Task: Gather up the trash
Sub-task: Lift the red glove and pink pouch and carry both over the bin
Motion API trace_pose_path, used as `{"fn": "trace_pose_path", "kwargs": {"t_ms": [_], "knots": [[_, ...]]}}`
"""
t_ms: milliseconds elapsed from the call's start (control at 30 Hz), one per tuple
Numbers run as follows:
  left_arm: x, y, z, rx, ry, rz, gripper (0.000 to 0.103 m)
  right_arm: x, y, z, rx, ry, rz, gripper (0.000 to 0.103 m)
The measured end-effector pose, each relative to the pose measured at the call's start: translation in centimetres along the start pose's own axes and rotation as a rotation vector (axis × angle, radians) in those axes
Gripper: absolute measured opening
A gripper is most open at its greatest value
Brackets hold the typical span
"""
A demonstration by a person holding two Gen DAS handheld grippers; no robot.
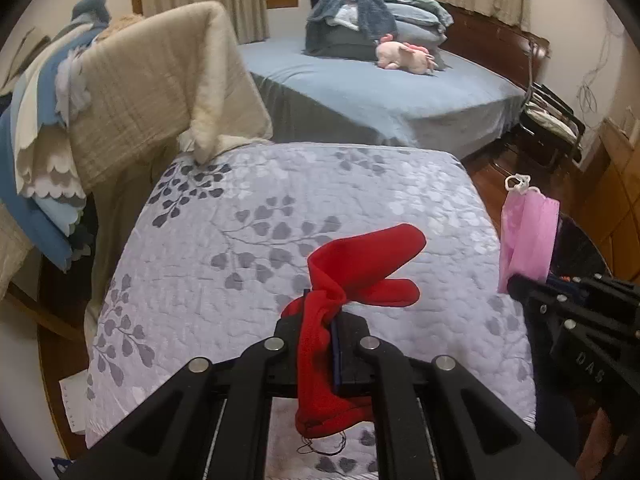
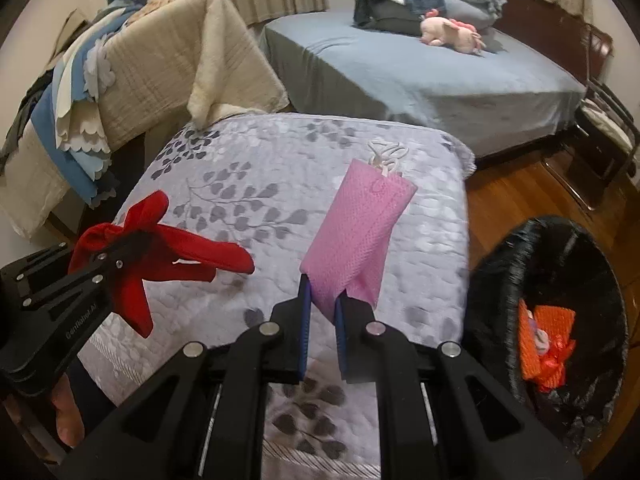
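Note:
My left gripper [image 1: 322,320] is shut on a red fleece cloth [image 1: 368,268], held above a lavender leaf-print quilt [image 1: 240,216]. The red cloth also shows in the right wrist view [image 2: 168,248], at the left. My right gripper [image 2: 322,300] is shut on a pink face mask [image 2: 356,232] with white ear loops, held above the same quilt [image 2: 240,184]. The mask shows in the left wrist view [image 1: 528,236], at the right edge of the quilt. A black-lined trash bin [image 2: 500,280] stands on the floor to the right, with orange trash [image 2: 546,348] inside.
A beige blanket [image 1: 160,88] over stacked bedding rises at the far left of the quilt. A blue bed [image 1: 380,96] with piled clothes and a pink plush toy [image 1: 404,56] lies beyond. Wooden floor [image 2: 520,188] and a black metal rack [image 2: 608,120] are at the right.

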State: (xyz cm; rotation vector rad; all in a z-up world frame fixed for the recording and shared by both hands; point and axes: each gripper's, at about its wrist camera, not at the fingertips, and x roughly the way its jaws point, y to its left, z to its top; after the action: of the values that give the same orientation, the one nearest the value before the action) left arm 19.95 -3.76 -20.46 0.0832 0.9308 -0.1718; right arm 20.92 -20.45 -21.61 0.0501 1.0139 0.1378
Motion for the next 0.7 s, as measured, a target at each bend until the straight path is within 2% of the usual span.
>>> {"fn": "trace_pose_path", "kwargs": {"t_ms": [467, 700], "knots": [[-2.7, -10.4, 0.3, 0.063, -0.028, -0.039, 0.008, -5.3, -8.0, -2.1, 0.054, -0.015, -0.052, 0.010], [-4.0, -14.3, 0.4, 0.030, -0.023, -0.056, 0.008, -7.7, -11.8, -3.2, 0.067, -0.021, -0.086, 0.010]]}}
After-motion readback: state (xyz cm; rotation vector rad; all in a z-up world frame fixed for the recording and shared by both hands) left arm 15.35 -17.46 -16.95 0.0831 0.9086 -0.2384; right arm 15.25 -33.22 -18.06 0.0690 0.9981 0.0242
